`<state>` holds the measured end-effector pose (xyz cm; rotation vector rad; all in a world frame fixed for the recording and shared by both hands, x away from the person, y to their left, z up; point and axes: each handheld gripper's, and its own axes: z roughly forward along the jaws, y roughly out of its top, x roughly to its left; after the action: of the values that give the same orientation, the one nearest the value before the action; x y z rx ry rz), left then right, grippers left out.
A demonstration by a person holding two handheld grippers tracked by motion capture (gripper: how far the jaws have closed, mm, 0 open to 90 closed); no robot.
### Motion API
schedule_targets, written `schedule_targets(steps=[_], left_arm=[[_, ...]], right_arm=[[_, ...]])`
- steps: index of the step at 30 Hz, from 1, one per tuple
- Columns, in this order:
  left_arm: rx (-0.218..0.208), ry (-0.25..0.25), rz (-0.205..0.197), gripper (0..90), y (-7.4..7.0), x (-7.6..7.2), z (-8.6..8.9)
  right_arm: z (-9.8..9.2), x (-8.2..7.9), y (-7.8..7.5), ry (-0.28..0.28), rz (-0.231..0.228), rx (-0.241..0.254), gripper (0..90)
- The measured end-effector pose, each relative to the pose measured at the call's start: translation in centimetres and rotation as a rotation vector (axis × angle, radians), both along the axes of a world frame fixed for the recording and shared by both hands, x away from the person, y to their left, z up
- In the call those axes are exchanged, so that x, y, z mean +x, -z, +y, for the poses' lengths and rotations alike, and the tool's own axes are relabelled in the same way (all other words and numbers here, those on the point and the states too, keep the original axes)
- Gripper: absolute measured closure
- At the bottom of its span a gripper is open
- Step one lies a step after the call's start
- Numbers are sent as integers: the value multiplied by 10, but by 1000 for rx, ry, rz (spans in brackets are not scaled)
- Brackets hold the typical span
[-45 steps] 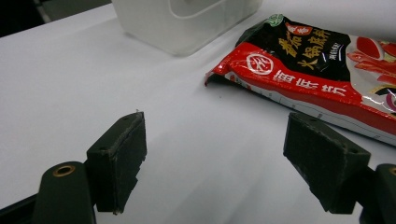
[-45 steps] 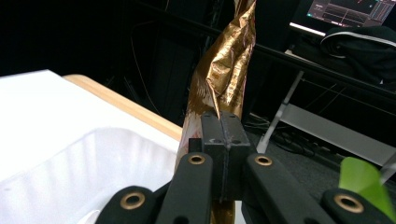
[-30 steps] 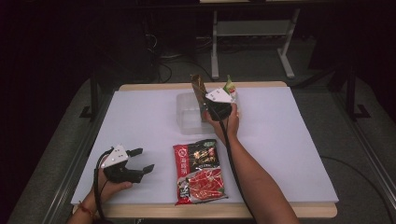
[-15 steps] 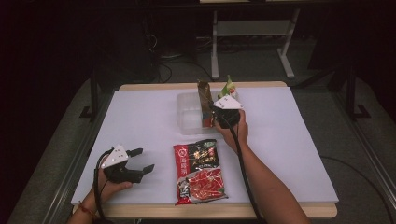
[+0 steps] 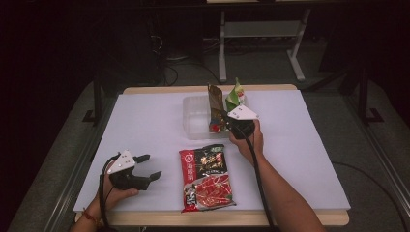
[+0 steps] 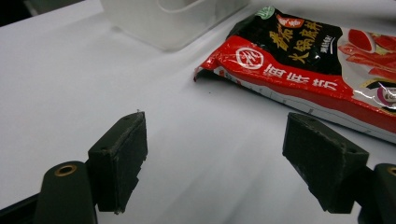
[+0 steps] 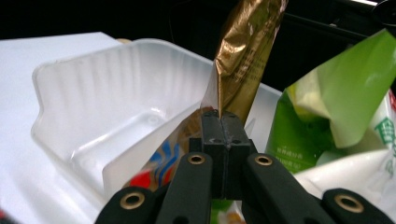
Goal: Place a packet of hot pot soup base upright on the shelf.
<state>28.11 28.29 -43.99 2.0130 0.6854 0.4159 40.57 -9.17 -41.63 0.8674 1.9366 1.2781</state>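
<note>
My right gripper [image 5: 222, 121] [image 7: 220, 122] is shut on the lower edge of a gold-brown snack packet [image 5: 215, 102] [image 7: 247, 46]. The packet stands upright over the right end of a clear plastic tray [image 5: 195, 118] [image 7: 88, 107]. A green packet [image 5: 235, 96] [image 7: 336, 98] leans just right of it, at the tray's far right corner. A red and black hotpot-base packet [image 5: 208, 176] [image 6: 303, 65] lies flat on the table nearer the person. My left gripper [image 5: 151, 166] [image 6: 215, 154] rests at the front left, open, with nothing between its jaws, pointing toward the red packet.
The white table cover [image 5: 145, 125] has free room to the left and right of the tray. The table's front edge [image 5: 217, 217] runs just below the red packet. Beyond the table are a dark floor, cables and a metal frame [image 5: 261, 34].
The right gripper has drawn the gold packet toward the person and slightly right and down, along the tray's right end. The left gripper has stayed still.
</note>
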Motion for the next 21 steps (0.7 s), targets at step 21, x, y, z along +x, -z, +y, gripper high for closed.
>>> schedule_targets(steps=[21], left_arm=[[10, 21, 21, 216, 2, 4, -9]], right_arm=[[-6, -4, -4, -23, 33, -29, 845]])
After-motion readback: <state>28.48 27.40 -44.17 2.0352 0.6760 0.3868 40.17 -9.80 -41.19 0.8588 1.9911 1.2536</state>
